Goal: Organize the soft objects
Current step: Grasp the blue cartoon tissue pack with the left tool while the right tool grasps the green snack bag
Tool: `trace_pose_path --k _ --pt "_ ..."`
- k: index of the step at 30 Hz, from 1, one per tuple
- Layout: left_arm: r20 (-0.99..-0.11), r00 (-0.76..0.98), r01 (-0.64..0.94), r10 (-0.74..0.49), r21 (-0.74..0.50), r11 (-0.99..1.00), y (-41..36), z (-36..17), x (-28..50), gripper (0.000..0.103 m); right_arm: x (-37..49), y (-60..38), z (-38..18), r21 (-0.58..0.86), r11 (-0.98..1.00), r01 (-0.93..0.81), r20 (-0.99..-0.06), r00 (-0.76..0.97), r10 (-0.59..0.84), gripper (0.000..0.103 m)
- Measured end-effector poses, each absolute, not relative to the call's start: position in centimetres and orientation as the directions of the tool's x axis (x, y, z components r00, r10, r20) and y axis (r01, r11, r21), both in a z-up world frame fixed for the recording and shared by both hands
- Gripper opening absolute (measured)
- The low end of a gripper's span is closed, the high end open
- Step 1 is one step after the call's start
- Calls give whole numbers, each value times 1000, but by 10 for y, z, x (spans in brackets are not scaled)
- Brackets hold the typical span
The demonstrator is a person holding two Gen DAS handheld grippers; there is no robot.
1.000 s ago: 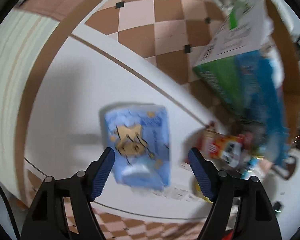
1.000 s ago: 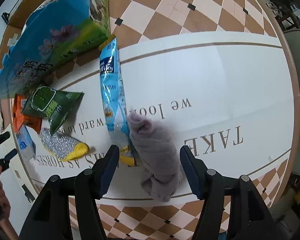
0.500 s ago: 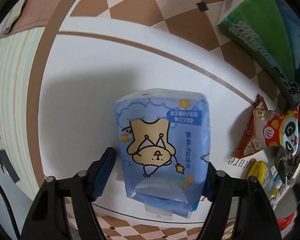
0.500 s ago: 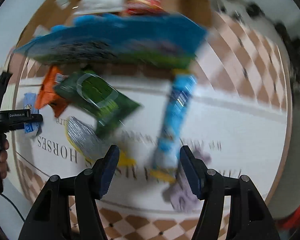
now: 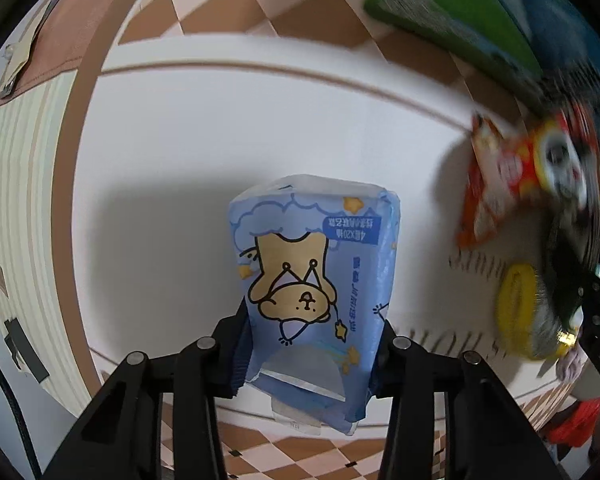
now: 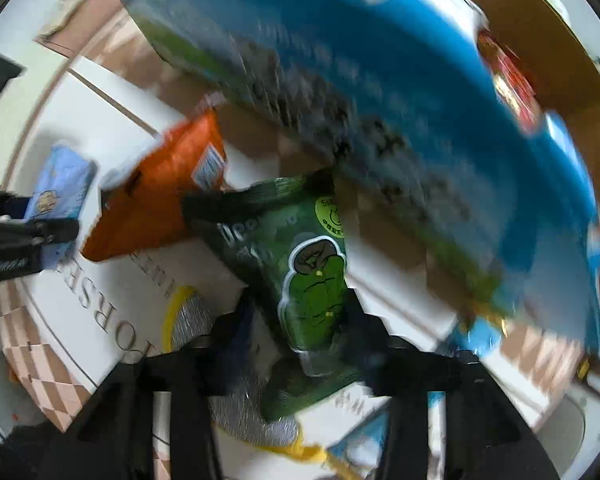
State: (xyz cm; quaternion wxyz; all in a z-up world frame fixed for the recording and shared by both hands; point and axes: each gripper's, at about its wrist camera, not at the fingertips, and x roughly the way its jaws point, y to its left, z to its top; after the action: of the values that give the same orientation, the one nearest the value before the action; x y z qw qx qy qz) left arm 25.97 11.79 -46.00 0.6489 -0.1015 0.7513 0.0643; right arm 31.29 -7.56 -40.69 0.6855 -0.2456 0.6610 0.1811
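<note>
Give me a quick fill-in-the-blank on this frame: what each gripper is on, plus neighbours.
1. The left gripper is shut on the blue ____ pack with a bear print.
2. The green snack bag lies between the fingers of the ____ gripper.
3. Beside the green bag lies a snack bag coloured ____.

Missing words: tissue; right; orange

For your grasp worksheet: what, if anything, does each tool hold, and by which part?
The left tool clamps the blue tissue pack by its two long sides, near its opening end. The right tool straddles the green snack bag; blur hides any grip.
</note>
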Motion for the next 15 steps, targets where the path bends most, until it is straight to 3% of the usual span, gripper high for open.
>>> trace_pose_path --k 5,7,10,15 --pt "-991 -127 -182 -33 -10 983 94 -459 252 43 298 -107 -415 81 958 -274 -975 -221 19 41" --pt "-993 -116 -167 -16 4 986 93 -456 258 44 292 -114 -412 123 966 -227 -970 -235 68 44" --pt "-992 -120 -176 -39 -17 984 93 -453 265 44 292 -122 -406 142 971 -192 -972 -211 101 67" --pt "-993 -109 -167 -40 -22 986 95 -449 270 42 310 -132 -399 183 973 -144 -975 -155 160 69"
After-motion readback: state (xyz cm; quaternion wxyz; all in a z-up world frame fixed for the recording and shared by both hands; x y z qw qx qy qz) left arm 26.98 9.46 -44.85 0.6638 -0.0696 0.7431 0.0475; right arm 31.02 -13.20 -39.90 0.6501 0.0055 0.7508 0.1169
